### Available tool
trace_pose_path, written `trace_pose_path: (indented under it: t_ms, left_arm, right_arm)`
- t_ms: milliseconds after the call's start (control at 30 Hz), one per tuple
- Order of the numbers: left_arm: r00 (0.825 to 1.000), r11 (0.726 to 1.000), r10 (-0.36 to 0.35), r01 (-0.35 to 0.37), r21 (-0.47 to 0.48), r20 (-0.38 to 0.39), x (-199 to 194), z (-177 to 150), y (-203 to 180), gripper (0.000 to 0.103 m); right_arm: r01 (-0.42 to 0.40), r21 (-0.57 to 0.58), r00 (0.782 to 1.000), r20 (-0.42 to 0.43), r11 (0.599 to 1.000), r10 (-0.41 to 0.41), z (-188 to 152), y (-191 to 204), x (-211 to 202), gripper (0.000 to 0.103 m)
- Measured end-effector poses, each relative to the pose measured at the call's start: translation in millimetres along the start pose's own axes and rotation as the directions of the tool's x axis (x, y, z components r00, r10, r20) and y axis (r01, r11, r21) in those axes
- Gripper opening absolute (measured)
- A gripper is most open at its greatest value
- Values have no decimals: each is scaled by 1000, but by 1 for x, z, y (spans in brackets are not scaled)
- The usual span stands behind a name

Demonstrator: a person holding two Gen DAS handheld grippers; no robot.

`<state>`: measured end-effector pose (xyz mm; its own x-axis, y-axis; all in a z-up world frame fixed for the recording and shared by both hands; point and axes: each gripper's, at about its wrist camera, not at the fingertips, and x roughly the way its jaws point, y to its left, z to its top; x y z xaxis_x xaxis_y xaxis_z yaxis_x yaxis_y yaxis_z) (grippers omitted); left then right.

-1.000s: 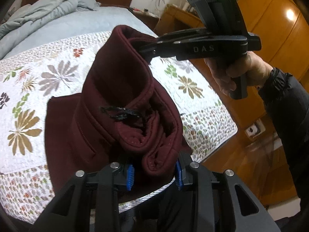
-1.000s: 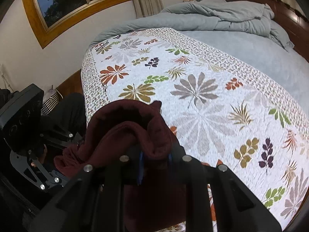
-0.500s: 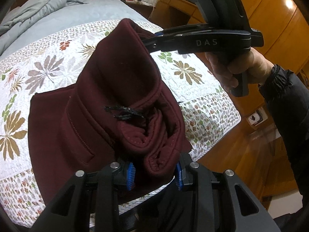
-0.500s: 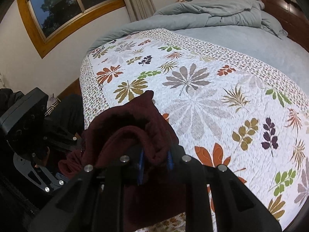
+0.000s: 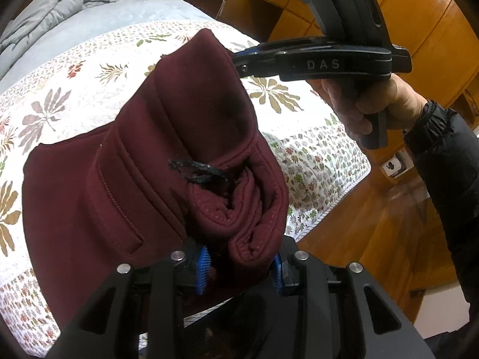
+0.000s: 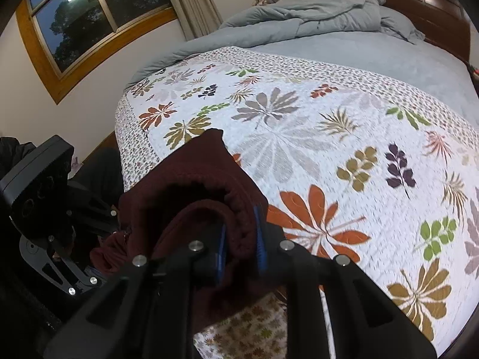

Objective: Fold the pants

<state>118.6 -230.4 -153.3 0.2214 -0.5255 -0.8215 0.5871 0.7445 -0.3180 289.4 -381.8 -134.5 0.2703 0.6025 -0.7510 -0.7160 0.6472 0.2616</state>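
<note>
The dark maroon pants (image 5: 125,179) are held up by their waistband above the floral quilt (image 5: 74,89), the lower part lying on the bed. My left gripper (image 5: 239,269) is shut on a bunched part of the waistband, with a black drawstring (image 5: 197,170) showing above it. My right gripper (image 6: 239,239) is shut on the other end of the waistband (image 6: 209,179). In the left wrist view the right gripper (image 5: 242,59) pinches the top edge of the pants. The left gripper's body (image 6: 39,191) shows at the left of the right wrist view.
The quilt (image 6: 329,149) covers the near half of the bed, with a grey duvet (image 6: 314,15) heaped at the headboard. Wooden wardrobe doors (image 5: 419,15) and wood floor (image 5: 374,224) lie right of the bed. A window (image 6: 89,15) is in the far wall.
Both grippers have carried the held waistband forward over the quilt. More of the pants now lies spread on the bed. The grips have not changed.
</note>
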Motion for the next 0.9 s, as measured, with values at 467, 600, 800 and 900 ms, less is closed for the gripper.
trace_pose_path:
  t_ms: [467, 600, 800, 900]
  left_arm:
    - [994, 995, 79, -74, 62, -73, 43, -3, -18, 34]
    - [991, 991, 107, -99, 95, -79, 49, -4, -23, 36]
    - [993, 988, 103, -95, 125, -59, 49, -8, -25, 52]
    - [998, 992, 46, -43, 115, -31, 42, -12, -24, 65]
  right_arm:
    - [-10, 79, 1000, 7, 997, 9, -44, -23, 9, 15]
    - [-10, 129, 1000, 7, 992, 9, -55, -28, 12, 15]
    - [38, 248, 999, 4, 968, -40, -65, -31, 12, 34]
    - [57, 358, 998, -4, 932, -60, -78, -31, 5, 37]
